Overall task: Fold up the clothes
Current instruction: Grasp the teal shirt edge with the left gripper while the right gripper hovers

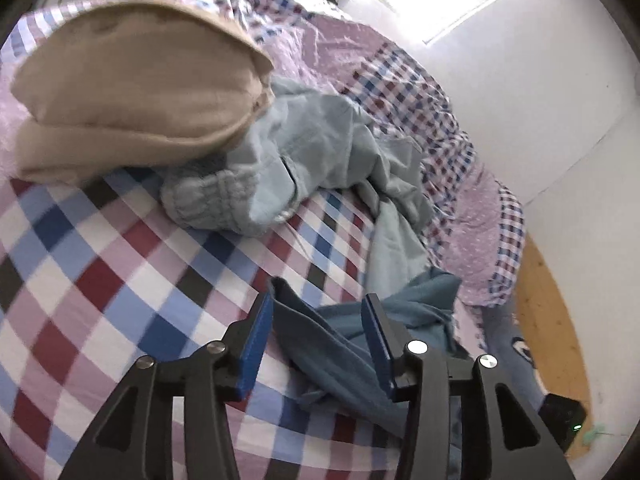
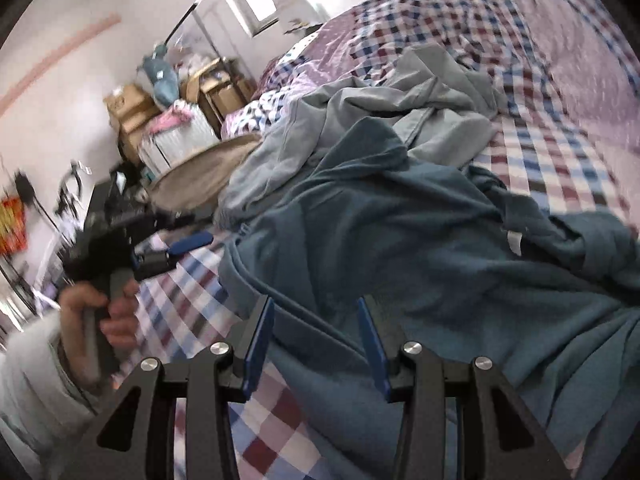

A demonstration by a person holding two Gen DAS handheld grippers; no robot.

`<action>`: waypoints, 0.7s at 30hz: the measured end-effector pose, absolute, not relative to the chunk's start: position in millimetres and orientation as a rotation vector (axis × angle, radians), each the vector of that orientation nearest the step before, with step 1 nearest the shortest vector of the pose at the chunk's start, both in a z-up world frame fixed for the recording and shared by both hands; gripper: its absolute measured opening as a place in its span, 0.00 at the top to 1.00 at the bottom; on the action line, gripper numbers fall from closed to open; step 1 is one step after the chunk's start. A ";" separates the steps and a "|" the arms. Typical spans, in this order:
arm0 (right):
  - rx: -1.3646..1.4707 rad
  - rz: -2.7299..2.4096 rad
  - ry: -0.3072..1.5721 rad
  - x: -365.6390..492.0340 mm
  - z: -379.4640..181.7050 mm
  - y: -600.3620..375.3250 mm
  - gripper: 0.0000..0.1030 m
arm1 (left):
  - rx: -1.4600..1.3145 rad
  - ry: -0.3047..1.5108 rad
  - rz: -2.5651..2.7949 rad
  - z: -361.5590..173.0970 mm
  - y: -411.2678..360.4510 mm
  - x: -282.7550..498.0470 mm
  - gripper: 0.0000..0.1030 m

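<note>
A dark teal garment (image 1: 340,344) (image 2: 420,248) lies crumpled on the checked bed sheet (image 1: 120,264) (image 2: 560,160). My left gripper (image 1: 318,304) stands open over the garment's corner; the cloth lies loose between its blue pads. My right gripper (image 2: 316,312) is open too, its jaws straddling a folded edge of the same garment without pinching it. In the right wrist view the left gripper (image 2: 188,246) shows at the left, held by a hand (image 2: 116,320). A pale grey-blue garment (image 1: 312,152) (image 2: 360,120) is heaped behind the teal one.
A beige folded cloth (image 1: 132,92) (image 2: 200,176) rests beside the pale garment. A bunched pink and checked quilt (image 1: 400,80) (image 2: 540,40) fills the far side of the bed. Wooden floor (image 1: 548,320) runs along the bed's edge. Cardboard boxes (image 2: 136,108) crowd the wall.
</note>
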State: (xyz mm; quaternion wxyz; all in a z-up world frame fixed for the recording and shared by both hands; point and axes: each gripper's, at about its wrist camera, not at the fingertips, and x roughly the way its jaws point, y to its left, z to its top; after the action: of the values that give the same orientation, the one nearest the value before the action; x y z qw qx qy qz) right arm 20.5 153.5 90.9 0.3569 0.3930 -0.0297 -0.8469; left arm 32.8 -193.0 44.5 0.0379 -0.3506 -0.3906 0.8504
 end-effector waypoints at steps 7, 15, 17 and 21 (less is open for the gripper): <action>1.005 -2.204 0.181 35.2 79.1 126.1 0.54 | -1.306 -1.309 2.423 14.7 -191.6 -1.6 0.51; 1.001 -2.186 0.205 38.7 78.1 125.9 0.54 | -1.384 -1.282 2.415 4.0 -189.9 -25.0 0.51; 1.003 -2.168 0.211 40.3 78.2 128.4 0.54 | -1.373 -1.292 2.402 4.7 -191.6 -23.1 0.66; 0.993 -2.187 0.213 40.0 79.3 133.0 0.54 | -1.358 -1.414 2.352 -2.9 -204.2 -13.9 0.94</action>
State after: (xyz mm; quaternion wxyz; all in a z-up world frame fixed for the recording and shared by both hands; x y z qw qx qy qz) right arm 40.0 133.0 79.3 0.3571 0.3847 0.0824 -0.8472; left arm -13.9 -204.2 -2.9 0.0400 -0.4431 -0.4614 0.7676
